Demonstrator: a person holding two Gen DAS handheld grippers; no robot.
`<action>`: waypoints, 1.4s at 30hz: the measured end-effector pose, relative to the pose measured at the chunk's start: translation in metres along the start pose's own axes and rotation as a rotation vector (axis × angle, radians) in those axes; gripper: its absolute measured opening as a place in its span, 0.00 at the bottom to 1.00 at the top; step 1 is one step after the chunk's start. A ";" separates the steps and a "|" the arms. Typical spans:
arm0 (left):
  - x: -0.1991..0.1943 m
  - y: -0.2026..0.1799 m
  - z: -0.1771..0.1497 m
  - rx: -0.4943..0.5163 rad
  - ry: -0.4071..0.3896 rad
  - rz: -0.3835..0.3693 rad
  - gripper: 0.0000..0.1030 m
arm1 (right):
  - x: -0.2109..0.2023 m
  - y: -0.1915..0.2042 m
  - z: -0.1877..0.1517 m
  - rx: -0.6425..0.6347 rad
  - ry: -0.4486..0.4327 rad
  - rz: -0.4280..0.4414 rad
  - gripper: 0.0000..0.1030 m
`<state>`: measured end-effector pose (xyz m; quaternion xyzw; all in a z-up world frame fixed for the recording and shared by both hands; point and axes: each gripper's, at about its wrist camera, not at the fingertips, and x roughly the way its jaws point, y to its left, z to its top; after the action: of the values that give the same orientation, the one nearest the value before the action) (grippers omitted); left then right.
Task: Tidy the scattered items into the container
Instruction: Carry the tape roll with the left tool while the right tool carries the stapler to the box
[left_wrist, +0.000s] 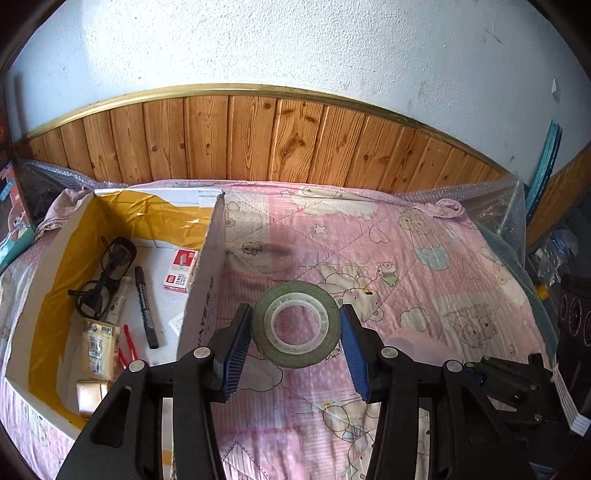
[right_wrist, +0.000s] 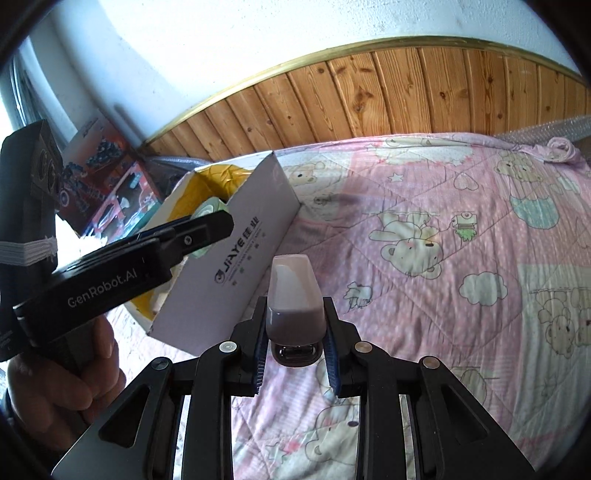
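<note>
My left gripper (left_wrist: 295, 309) is shut on a green tape roll (left_wrist: 295, 288) with a clear core, held flat above the pink bedspread just right of the box. The white cardboard box (left_wrist: 207, 280) with a yellow lining holds black glasses (left_wrist: 107, 273), a black marker (left_wrist: 146, 306), a red-and-white staples box (left_wrist: 183, 269) and a yellowish packet (left_wrist: 96, 347). My right gripper (right_wrist: 294, 302) is shut on a pale pink stapler (right_wrist: 291, 284), pointing forward beside the box wall (right_wrist: 236, 266). The left gripper (right_wrist: 207, 221) also shows there, at the box's rim, with a bit of the tape roll (right_wrist: 208, 210) visible.
A pink cartoon bedspread (left_wrist: 406, 258) covers the bed, with wood panelling (left_wrist: 277, 136) behind it. Bubble wrap (left_wrist: 498, 206) lies at the far right corner. Colourful toy boxes (right_wrist: 110, 184) stand left of the bed. A person's hand (right_wrist: 74, 369) grips the left gripper's handle.
</note>
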<state>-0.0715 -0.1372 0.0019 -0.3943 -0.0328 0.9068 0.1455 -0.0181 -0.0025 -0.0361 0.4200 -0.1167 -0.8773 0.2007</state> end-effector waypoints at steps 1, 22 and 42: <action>-0.008 0.001 0.000 -0.001 -0.013 0.001 0.47 | -0.004 0.006 -0.003 -0.004 -0.002 0.003 0.27; -0.156 0.014 -0.037 -0.012 -0.230 -0.020 0.47 | -0.066 0.110 -0.045 -0.138 -0.047 0.051 0.27; -0.211 0.018 -0.064 -0.013 -0.308 -0.010 0.47 | -0.093 0.151 -0.065 -0.188 -0.099 0.083 0.27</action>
<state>0.1070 -0.2194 0.1039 -0.2513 -0.0623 0.9556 0.1407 0.1240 -0.0982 0.0441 0.3502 -0.0608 -0.8951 0.2692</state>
